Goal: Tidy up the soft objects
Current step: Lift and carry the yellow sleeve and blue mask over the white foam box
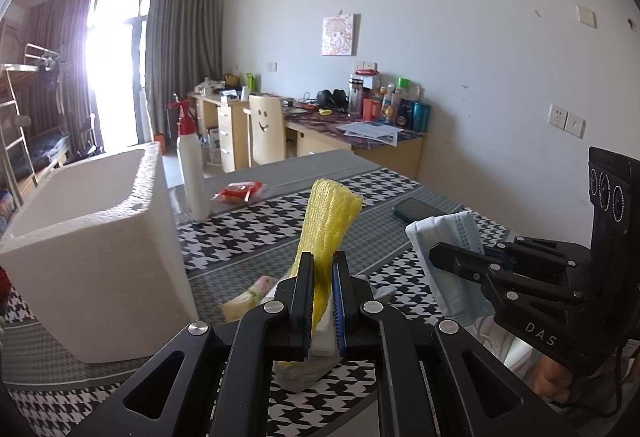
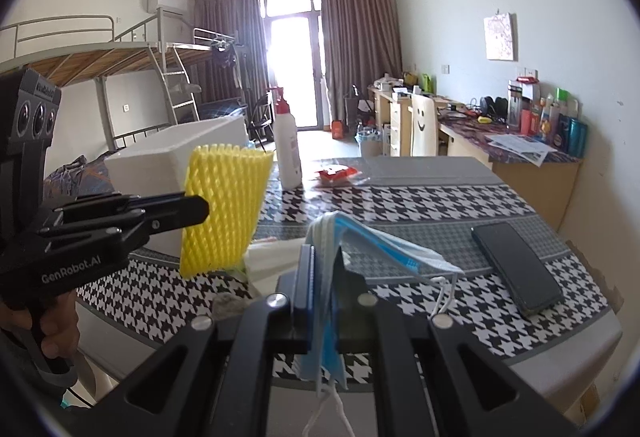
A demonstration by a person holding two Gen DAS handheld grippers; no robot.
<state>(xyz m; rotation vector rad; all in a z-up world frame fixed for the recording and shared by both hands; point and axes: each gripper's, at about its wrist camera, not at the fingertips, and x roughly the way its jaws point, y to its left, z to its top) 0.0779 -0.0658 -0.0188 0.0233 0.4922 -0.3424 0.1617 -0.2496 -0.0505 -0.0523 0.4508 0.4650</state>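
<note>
My left gripper [image 1: 323, 261] is shut on a yellow foam net sleeve [image 1: 328, 221], which sticks up and forward above the houndstooth table. The right wrist view shows the same sleeve [image 2: 224, 209] at the left, clamped in the left gripper [image 2: 200, 211]. My right gripper [image 2: 324, 257] is shut on a light blue face mask [image 2: 380, 243], whose ear loops dangle below the jaws. In the left wrist view the mask [image 1: 448, 237] hangs in the right gripper [image 1: 444, 257] at the right. A white foam box [image 1: 92, 237] stands open-topped at the left.
A white spray bottle with a red top [image 1: 191, 165] and a red packet [image 1: 240, 192] stand behind the box. A black phone [image 2: 516, 269] lies at the right. A folded cloth [image 1: 250, 297] and pale soft items lie beneath the left gripper. Desk and chair [image 1: 266, 133] stand beyond.
</note>
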